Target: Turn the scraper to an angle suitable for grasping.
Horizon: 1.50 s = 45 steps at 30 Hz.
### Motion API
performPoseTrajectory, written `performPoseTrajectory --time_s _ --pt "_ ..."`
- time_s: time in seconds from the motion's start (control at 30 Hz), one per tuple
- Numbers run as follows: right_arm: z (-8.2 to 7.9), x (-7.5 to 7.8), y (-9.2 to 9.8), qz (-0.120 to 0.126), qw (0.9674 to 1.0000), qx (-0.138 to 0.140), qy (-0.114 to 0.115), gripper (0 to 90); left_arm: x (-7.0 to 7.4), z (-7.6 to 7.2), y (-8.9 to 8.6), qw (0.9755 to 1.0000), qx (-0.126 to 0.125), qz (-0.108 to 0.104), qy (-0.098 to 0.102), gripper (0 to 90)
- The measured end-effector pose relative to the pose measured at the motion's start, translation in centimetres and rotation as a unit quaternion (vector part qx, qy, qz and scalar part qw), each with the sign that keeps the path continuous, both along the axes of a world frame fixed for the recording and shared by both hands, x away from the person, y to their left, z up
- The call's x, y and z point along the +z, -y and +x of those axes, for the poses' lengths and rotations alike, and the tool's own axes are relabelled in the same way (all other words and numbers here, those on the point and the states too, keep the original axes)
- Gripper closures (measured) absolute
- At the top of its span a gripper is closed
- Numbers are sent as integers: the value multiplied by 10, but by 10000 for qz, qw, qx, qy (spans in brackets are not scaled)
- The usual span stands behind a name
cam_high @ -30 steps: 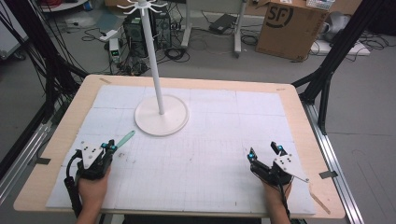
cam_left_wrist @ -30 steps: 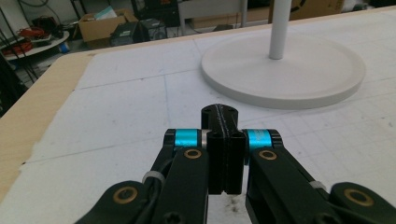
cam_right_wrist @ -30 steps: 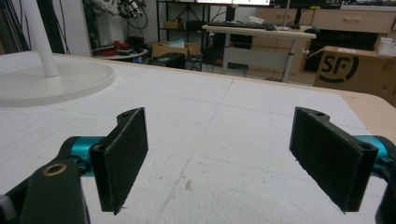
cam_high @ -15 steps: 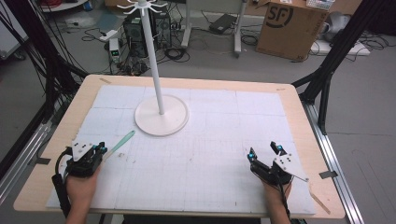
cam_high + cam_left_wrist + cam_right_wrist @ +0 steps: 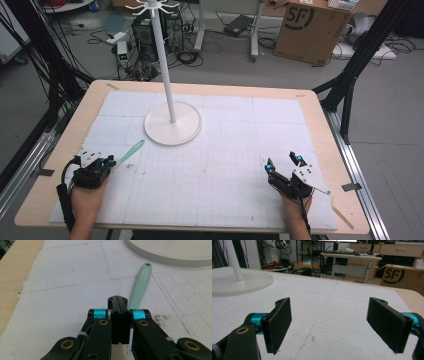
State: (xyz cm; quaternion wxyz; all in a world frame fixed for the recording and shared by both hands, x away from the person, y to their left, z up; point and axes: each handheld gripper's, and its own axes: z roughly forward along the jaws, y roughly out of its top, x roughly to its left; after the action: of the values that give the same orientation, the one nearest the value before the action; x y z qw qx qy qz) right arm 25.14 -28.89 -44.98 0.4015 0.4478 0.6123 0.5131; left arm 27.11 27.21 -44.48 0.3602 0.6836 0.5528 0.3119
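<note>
Gripping nothing visible between fingers pressed together, left gripper (image 5: 111, 162) low over the white mat (image 5: 62, 272), just beside the near end of a mint-green spatula (image 5: 141, 282) lying flat, handle hole pointing at the white stand base (image 5: 173, 123). Embossed writing on the handle too small to read. Spread wide and empty, right gripper (image 5: 332, 322) near the table (image 5: 320, 107) front edge. Beyond, a cardboard box (image 5: 403, 275) marked "SF".
</note>
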Motion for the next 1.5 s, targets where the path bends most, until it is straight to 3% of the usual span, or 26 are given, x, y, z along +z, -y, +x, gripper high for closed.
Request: performPoseTrajectory --time_s 0.5,0.77,1.5 --pt "0 0 0 -10 10000 2 -7 194 -3 6 -2 9994 -13 52 -330 900" --pt "0 0 0 -7 10000 -3 -9 194 -3 7 -2 9993 -36 39 -365 900" --pt "1 0 0 -20 10000 18 -49 196 1 -1 22 9972 -575 57 -476 900"
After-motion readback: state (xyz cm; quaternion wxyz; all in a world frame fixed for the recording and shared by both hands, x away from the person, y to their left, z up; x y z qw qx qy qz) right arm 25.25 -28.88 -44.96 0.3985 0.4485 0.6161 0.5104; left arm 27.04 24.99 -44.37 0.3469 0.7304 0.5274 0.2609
